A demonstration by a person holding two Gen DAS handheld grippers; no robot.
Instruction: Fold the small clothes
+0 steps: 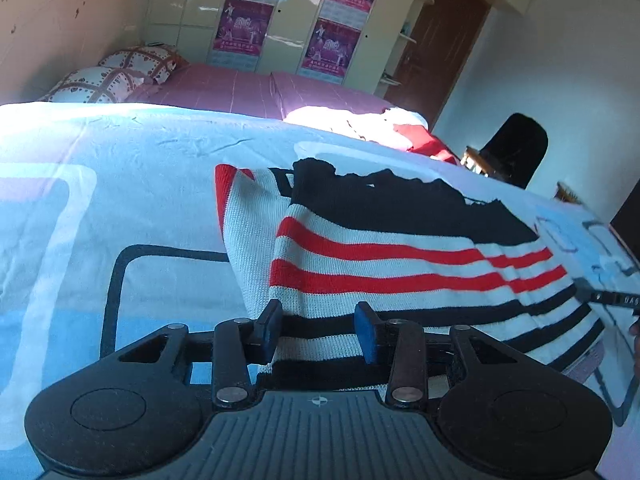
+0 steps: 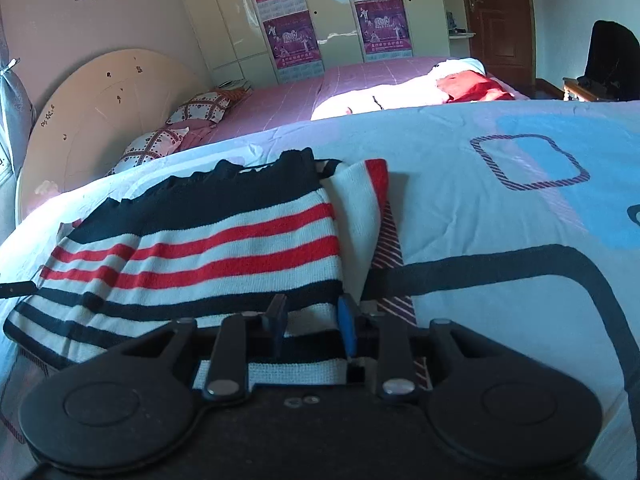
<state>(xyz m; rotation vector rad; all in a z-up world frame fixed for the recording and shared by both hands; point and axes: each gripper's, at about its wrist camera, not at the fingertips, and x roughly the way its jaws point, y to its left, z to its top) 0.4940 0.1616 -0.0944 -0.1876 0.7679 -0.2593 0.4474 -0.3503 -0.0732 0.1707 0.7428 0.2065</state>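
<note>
Left gripper point(image 1: 320, 330): nearest the lens, its jaws stand apart over the near hem of the striped sweater point(image 1: 400, 264); the knit lies in the gap, but neither pad visibly presses it.

Right gripper point(image 2: 312, 326): also parted, more narrowly, at the hem's other corner; cloth shows between the jaws with no sign of a pinch.

Garment: a small knit sweater point(image 2: 200, 248) in white, red and black bands lies flat on the bedspread point(image 1: 120, 184), black upper part away from the camera, one sleeve point(image 1: 248, 224) already turned in along its side.

Step in hand: by the look of it, a hem release or re-grip between folds; the garment is partly folded, not finished.

Doing it well: both corners should be taken level and together, pinching only the layers meant to travel. The hem should then be carried straight toward the black collar end so the stripes stay aligned. Loose knit stretches and sags, so an uneven pull would skew the fold.

Beyond the fold: a red-and-white heap of clothes point(image 2: 460, 86) waits on the pink bed point(image 2: 288, 108), well apart from the work.

Far wall: purple posters point(image 2: 294, 40) hang on cream wardrobe doors.

Writing: the poster lettering is too small to read; a dark strip at the left view's right edge bears unclear letters.
</note>
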